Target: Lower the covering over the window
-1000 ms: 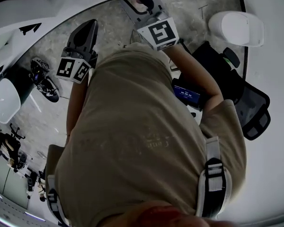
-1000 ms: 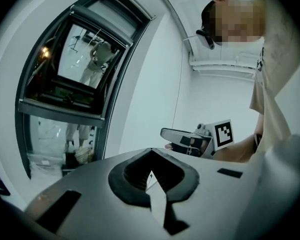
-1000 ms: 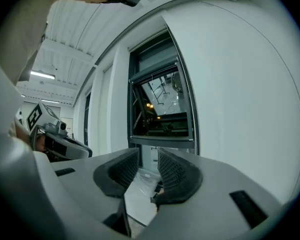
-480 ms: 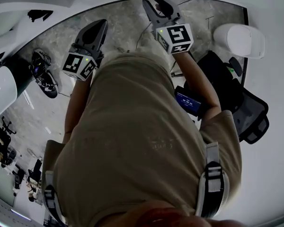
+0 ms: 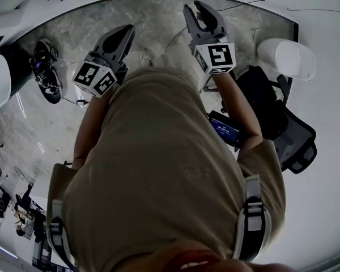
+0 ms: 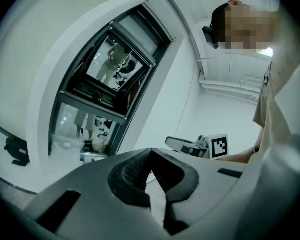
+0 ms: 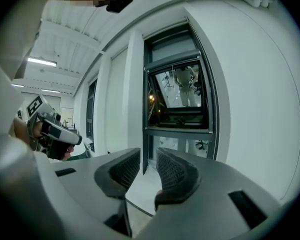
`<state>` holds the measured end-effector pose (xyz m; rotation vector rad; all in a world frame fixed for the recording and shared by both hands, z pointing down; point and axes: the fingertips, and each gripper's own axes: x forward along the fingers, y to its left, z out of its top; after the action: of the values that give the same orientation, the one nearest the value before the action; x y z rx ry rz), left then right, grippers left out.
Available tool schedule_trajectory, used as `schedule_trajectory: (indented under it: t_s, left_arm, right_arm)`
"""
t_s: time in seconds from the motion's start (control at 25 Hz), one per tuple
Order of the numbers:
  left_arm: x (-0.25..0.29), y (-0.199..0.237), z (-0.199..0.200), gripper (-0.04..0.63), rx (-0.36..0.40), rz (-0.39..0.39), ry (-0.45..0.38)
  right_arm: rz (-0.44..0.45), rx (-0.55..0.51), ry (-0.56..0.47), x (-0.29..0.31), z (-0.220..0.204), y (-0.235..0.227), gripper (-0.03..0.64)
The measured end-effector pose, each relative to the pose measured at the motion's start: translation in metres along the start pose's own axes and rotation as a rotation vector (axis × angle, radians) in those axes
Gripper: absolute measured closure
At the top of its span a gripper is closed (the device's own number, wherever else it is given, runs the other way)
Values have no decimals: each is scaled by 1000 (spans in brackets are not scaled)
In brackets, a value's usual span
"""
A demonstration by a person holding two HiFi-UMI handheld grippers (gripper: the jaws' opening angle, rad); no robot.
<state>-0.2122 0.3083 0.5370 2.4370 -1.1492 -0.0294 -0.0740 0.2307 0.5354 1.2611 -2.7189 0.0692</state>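
Note:
The window (image 7: 177, 99) has a dark frame set in a white wall, and its glass shows reflections with nothing drawn down over it. In the left gripper view the same window (image 6: 110, 79) lies up and to the left. My left gripper (image 6: 151, 166) is shut and empty, and it points up ahead of my chest (image 5: 124, 32). My right gripper (image 7: 147, 164) is open and faces the window's lower part from a distance. Its jaws have just been closing, with nothing between them. In the head view the right gripper (image 5: 199, 7) is held higher than the left.
A black office chair (image 5: 283, 123) stands at my right, with a white rounded object (image 5: 286, 55) beyond it. A small blue-lit screen (image 5: 224, 126) sits at my right forearm. A dark device (image 5: 45, 72) lies on the marbled floor at left, and a thin cable (image 5: 175, 35) crosses it.
In the head view both grippers have shifted to the right, the right one more. The floor scene has slid as my head turned.

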Motion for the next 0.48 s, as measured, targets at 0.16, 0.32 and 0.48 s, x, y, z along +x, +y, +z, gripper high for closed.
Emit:
schedule_trajectory:
  t_s: [0.16,0.32,0.48]
  left_arm:
    - [-28,10,-20,578,-22,6,16]
    - [-34,5,-27,578,-9,11,23]
    - [-25,-11,-25,578,-7,-4,25]
  right_arm:
    - [-2,-19,-27,-11,-2,35,517]
    - [-8,-2,-17,-24,-13,45,518]
    - [83,98,-106,-46,-1,51,517]
